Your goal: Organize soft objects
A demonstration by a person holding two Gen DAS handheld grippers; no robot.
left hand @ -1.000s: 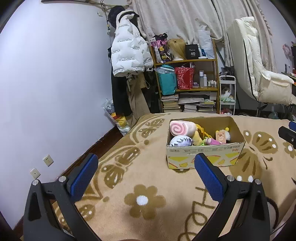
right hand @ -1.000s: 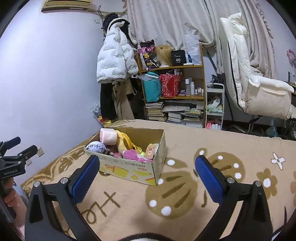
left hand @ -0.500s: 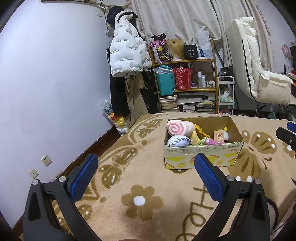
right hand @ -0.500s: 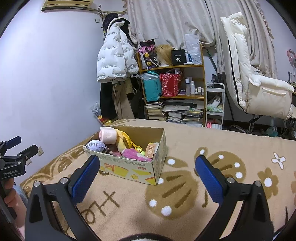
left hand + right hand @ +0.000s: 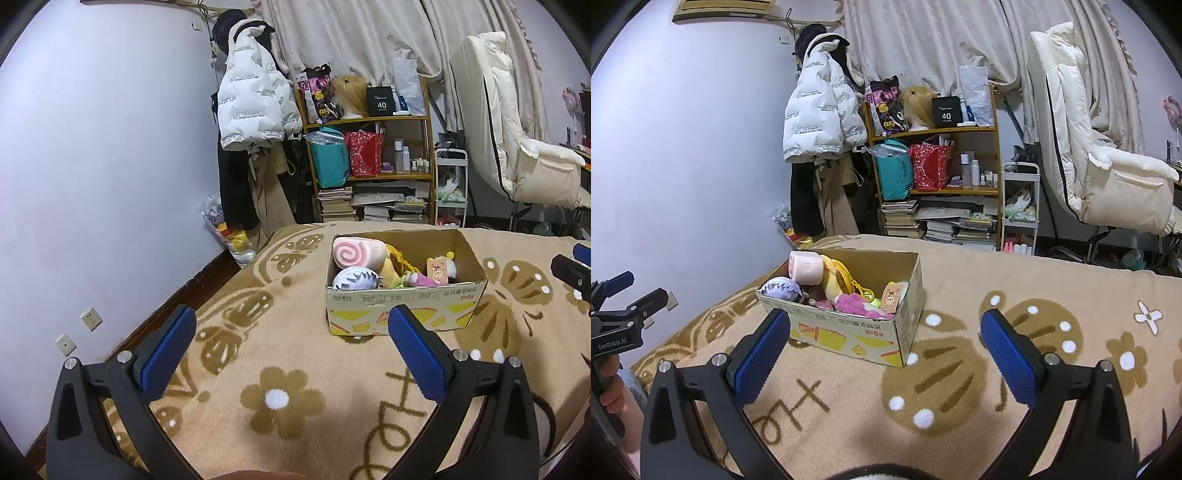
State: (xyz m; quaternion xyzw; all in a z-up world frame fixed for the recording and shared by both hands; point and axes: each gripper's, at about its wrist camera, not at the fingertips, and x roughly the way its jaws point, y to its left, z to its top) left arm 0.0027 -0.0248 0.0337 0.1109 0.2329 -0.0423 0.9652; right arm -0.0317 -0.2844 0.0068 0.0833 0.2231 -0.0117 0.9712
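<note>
- Left wrist view: left tongs point(image 5: 291, 334) spread wide and empty above the blanket point(image 5: 280, 369); box point(image 5: 402, 306) at 1 o'clock, apart from them, holding a pink roll plush point(image 5: 356, 253) and other toys.
- Right wrist view: right tongs point(image 5: 884, 338) wide, empty; box point(image 5: 857, 332) at 11 o'clock, shelf point(image 5: 938, 177) behind it.

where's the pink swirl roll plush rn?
In the cardboard box on the blanket: the pink roll plush sits in its far-left corner in the left wrist view, just behind the grey spiky ball.
</note>
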